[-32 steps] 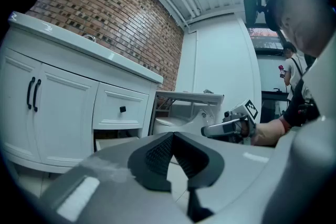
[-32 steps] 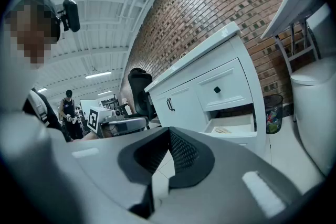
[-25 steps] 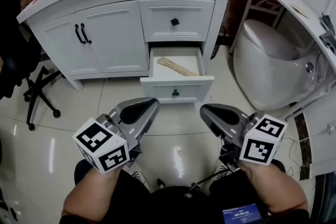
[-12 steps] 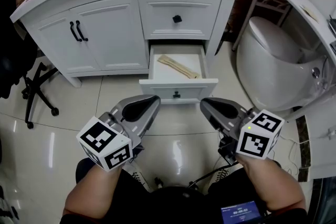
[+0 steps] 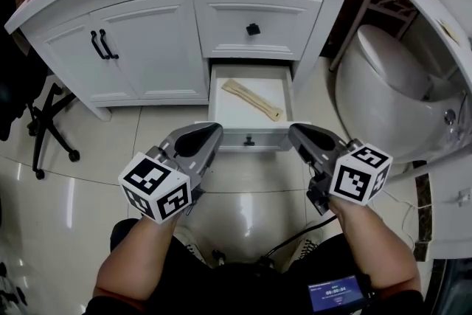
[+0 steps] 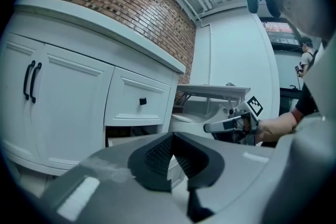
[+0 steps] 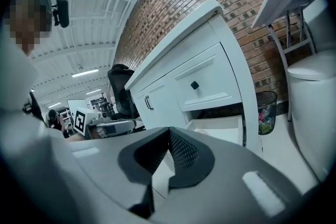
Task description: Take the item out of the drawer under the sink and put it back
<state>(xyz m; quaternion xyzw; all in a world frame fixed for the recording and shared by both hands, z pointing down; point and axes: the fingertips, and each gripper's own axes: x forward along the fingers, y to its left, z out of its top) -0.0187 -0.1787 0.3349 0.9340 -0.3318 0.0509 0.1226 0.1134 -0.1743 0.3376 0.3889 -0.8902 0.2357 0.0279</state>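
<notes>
The lower drawer (image 5: 267, 85) of the white vanity stands pulled out, and a flat tan stick-like item (image 5: 253, 98) lies slantwise on its floor. My left gripper (image 5: 209, 135) hovers just before the drawer front's left end, shut and empty. At the front's right end my right gripper (image 5: 299, 133) is also shut with nothing in it. The left gripper view shows the left gripper (image 6: 172, 136) with its pads together, and the open drawer behind it. The right gripper (image 7: 169, 131) in its own view has its pads together before the open drawer (image 7: 220, 128).
The upper drawer (image 5: 253, 29) is closed, and so are the cabinet doors (image 5: 99, 44) to its left. A white toilet (image 5: 391, 96) stands close on the right, an office chair (image 5: 44, 122) on the left. A waste bin (image 7: 266, 105) sits beside the vanity.
Both grippers and my head have moved forward toward the vanity; the gripper tips now reach the drawer front. The drawer and the item have not moved.
</notes>
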